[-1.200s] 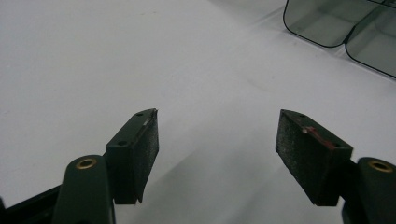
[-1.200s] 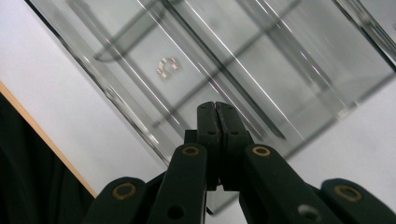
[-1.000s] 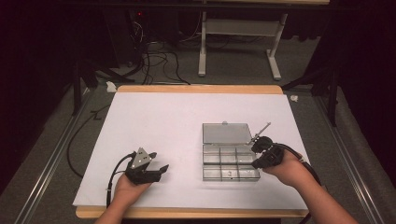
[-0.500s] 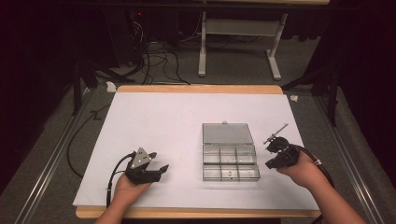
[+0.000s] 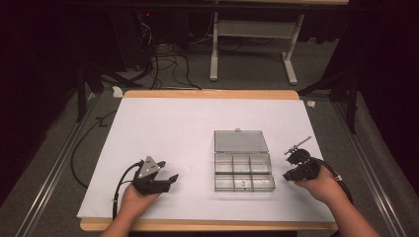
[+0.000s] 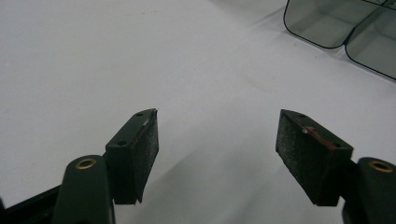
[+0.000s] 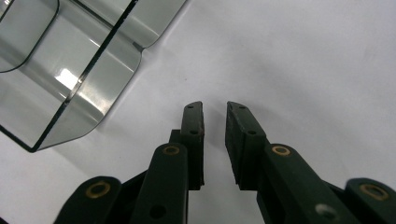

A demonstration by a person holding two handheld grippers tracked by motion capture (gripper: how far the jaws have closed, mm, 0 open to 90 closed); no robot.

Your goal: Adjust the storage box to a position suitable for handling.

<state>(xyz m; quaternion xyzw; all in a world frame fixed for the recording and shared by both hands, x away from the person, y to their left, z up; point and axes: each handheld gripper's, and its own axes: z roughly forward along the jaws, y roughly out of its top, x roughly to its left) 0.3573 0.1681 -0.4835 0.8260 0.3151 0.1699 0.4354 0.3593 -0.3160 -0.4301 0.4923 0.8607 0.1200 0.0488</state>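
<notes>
Holding the left tongs (image 5: 170, 178) wide open and gripping nothing with them, low at the near left of the white sheet (image 5: 173, 123) covering the worktop (image 5: 207, 94). Wrapping the left hand (image 5: 136, 197) around their body from the near side. Pointing them right, toward the clear compartment box (image 5: 243, 170), while staying well apart from it. Showing, in the left gripper view, the left tongs (image 6: 217, 126) with two dark pads (image 6: 140, 149) set far apart over bare sheet, and rounded corners of the box (image 6: 336, 23) peeking in at the far right.

Holding the right tongs (image 5: 289, 174) just beside the right edge of the box, toward its near right corner, with the right hand (image 5: 316, 185) coming in from the near right. Having just been opening them, now leaving a narrow slot between the pads, with nothing lying in it and nothing being gripped. Showing, in the right gripper view, the right tongs (image 7: 215, 109) over bare sheet, with a rounded corner of the box (image 7: 70, 84) sitting close at the upper left, not touching the tips.

Lying right of centre on the sheet, between the two tongs and much nearer the right ones: the box, with its lid (image 5: 240, 140) folding back flat toward the far side. Dividing into two rows of three compartments.
</notes>
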